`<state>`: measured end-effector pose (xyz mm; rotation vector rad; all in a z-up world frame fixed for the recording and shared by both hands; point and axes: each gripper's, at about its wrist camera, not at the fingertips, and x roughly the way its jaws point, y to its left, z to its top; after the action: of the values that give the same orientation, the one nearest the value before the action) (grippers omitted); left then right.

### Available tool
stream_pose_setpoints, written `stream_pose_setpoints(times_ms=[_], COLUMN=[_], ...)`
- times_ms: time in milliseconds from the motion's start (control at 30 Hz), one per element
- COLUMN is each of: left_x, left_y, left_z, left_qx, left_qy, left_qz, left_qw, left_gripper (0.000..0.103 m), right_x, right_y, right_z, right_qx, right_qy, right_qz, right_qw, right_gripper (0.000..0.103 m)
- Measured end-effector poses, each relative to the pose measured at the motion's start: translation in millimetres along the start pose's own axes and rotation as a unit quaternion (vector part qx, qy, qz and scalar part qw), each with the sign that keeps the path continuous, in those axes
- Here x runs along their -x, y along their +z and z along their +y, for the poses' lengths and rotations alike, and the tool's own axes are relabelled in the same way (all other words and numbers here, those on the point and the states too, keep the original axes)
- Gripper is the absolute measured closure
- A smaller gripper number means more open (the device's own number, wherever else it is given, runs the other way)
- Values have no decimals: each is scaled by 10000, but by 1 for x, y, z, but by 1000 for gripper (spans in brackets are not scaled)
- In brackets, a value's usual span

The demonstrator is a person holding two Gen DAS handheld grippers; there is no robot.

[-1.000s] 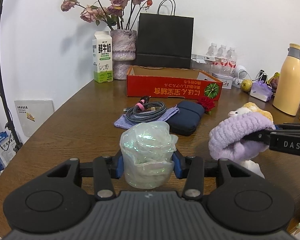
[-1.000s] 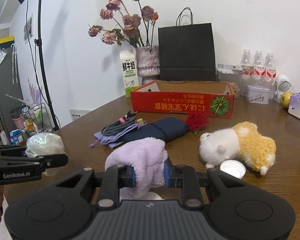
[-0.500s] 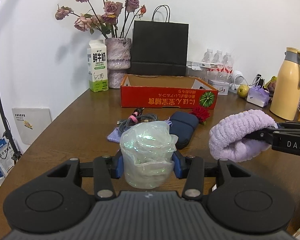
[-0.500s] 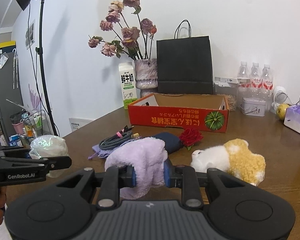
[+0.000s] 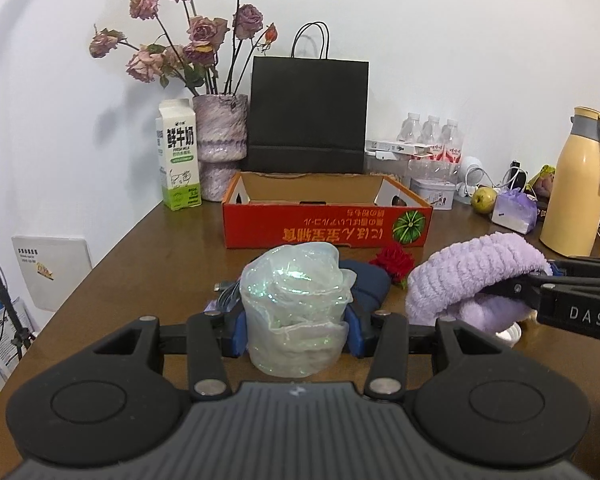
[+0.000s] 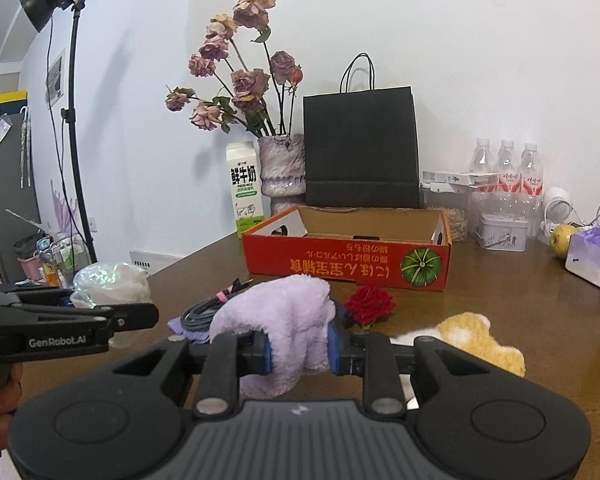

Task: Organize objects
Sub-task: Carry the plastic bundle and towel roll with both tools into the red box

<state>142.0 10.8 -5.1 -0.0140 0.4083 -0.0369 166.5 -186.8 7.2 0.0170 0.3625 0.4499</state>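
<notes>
My left gripper (image 5: 296, 334) is shut on a crumpled iridescent plastic bundle (image 5: 296, 304), held above the brown table (image 5: 148, 264). My right gripper (image 6: 300, 350) is shut on a fluffy purple towel (image 6: 276, 320), also held off the table; the towel shows at the right in the left wrist view (image 5: 472, 276). An open red cardboard box (image 5: 328, 220) stands ahead, in front of both grippers. On the table between lie a red rose (image 6: 368, 304), a dark blue pouch (image 5: 368, 282), a coiled cable (image 6: 204, 312) and a white-and-yellow plush toy (image 6: 472, 336).
Behind the box stand a black paper bag (image 5: 308, 116), a vase of dried roses (image 5: 220, 140) and a milk carton (image 5: 179, 152). At the back right are water bottles (image 5: 432, 140), a tin (image 6: 502, 232), a pear (image 5: 483, 198) and a yellow thermos (image 5: 576, 184).
Both grippers have risen and moved forward towards the red box, each still holding its load. The plush toy and the cable have dropped lower in view.
</notes>
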Motion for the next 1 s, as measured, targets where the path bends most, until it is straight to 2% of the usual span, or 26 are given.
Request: stream_pose_setpoints(times_ms=[433,1000], left_x=[-42,-88], left_y=[33,69], left_z=[-4,-7], left_qx=[-8,90], left_qy=[-1,54], left_qz=[-82,-144], left_qw=[10000,9998], left_gripper=[57,57], right_x=[-30,-70], right_y=[30,60], right_z=[-17,-29], right_qx=[4,135], right_qy=[-118,-260], right_qz=[-218,-189], right_qw=[9997,9994], right_gripper=[80,79])
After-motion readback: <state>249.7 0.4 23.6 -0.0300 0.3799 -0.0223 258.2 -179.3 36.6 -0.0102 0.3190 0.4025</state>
